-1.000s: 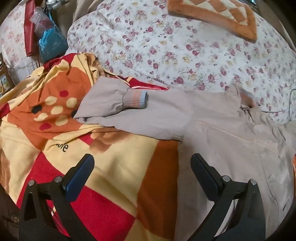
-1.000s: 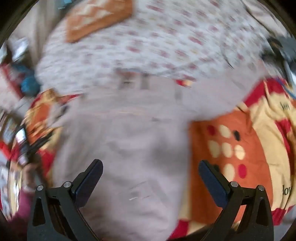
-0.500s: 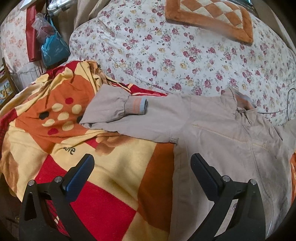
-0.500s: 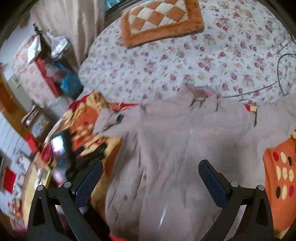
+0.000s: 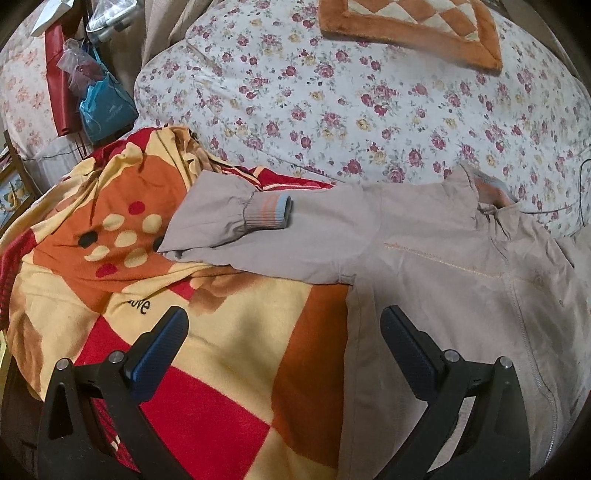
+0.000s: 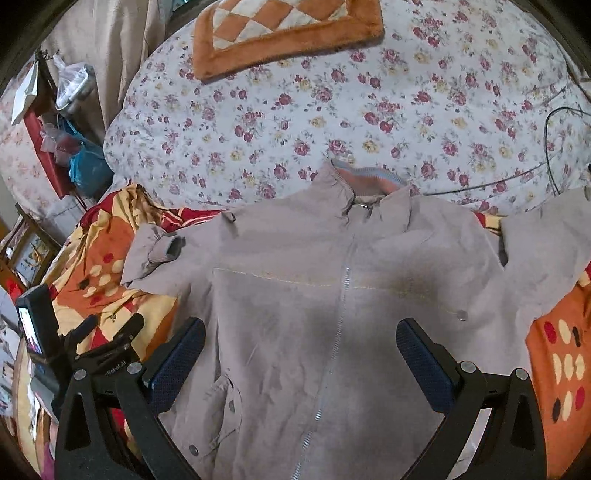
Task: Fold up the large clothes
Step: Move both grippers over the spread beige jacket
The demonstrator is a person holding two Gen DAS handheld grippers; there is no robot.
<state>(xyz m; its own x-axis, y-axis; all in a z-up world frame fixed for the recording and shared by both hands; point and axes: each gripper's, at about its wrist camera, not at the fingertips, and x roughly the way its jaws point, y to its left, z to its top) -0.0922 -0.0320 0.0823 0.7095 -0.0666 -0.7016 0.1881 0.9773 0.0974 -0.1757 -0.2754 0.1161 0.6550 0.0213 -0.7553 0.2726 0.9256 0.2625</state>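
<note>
A beige zip-front jacket (image 6: 295,295) lies front up on a red, orange and yellow blanket (image 5: 229,332), collar toward the floral bedding. Its left sleeve is folded back, the ribbed cuff (image 5: 269,212) resting on the sleeve; the cuff also shows in the right wrist view (image 6: 166,251). The other sleeve (image 6: 546,258) spreads out to the right. My left gripper (image 5: 282,343) is open and empty above the blanket, beside the jacket's left edge. My right gripper (image 6: 301,350) is open and empty above the jacket's chest. The left gripper's body (image 6: 103,354) shows at the lower left in the right wrist view.
A floral duvet (image 5: 369,92) covers the bed behind the jacket, with an orange checkered cushion (image 6: 288,29) on it. A black cable (image 6: 546,155) lies at the right. Blue and red bags (image 5: 99,103) stand by the bed's left side.
Both grippers have drawn back and up from the jacket. The right wrist view has swung left from the right sleeve to centre on the jacket's zip. The jacket has not moved.
</note>
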